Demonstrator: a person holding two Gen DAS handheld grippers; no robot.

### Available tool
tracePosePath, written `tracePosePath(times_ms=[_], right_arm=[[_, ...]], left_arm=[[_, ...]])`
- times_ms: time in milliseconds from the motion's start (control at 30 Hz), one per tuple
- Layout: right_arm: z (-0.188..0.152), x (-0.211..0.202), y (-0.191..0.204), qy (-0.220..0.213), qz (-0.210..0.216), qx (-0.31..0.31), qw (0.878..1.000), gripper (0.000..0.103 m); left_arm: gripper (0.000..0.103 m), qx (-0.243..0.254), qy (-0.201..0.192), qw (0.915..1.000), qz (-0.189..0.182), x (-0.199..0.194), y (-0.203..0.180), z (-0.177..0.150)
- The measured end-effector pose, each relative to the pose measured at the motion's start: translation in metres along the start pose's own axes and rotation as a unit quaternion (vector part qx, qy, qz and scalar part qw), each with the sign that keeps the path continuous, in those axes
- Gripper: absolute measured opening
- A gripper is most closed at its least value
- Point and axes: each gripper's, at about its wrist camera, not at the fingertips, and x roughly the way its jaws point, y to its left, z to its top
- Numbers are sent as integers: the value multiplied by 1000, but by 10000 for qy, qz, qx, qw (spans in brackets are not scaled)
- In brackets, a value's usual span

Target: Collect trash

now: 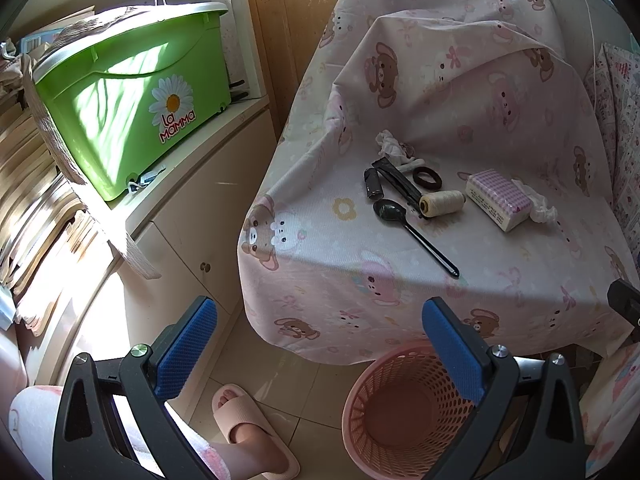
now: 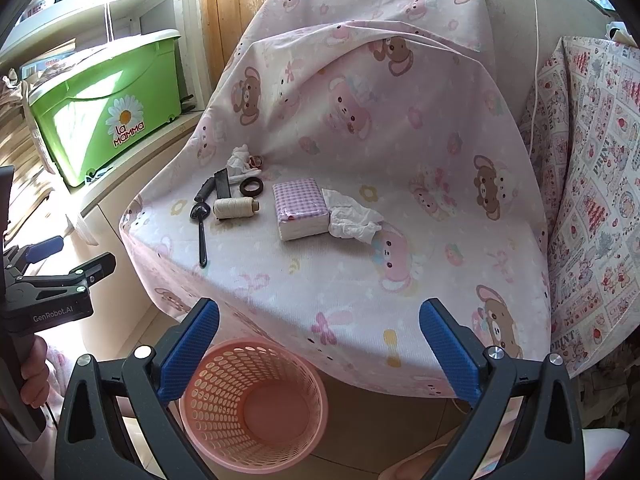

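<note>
A crumpled white tissue (image 2: 352, 216) lies on the pink bear-print cloth beside a purple checked tissue pack (image 2: 300, 208); it also shows in the left wrist view (image 1: 540, 208). A second crumpled tissue (image 1: 390, 144) lies at the back of the seat, also in the right wrist view (image 2: 240, 158). A pink mesh bin (image 2: 252, 404) stands on the floor below, empty, also in the left wrist view (image 1: 400, 408). My left gripper (image 1: 320, 344) and right gripper (image 2: 320, 344) are open and empty, held above the floor in front of the seat.
On the cloth (image 1: 360, 280) lie a black spoon (image 1: 412, 228), a thread spool (image 1: 442, 202), a black hair tie (image 1: 427, 178) and a dark tube (image 1: 396, 184). A green La Mamma box (image 1: 128, 100) sits on the white cabinet at left. A slippered foot (image 1: 248, 428) stands by the bin.
</note>
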Motion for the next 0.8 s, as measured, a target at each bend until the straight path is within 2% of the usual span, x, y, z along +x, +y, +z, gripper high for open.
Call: tracePosePath(times_ms=[600, 800], right_arm=[[2, 6, -2, 37, -79, 21, 10000, 101], [4, 6, -8, 72, -69, 136, 9999, 101]], left_arm=[[102, -46, 107, 9999, -87, 6, 0, 0], [102, 42, 104, 9999, 14, 8, -4, -1]])
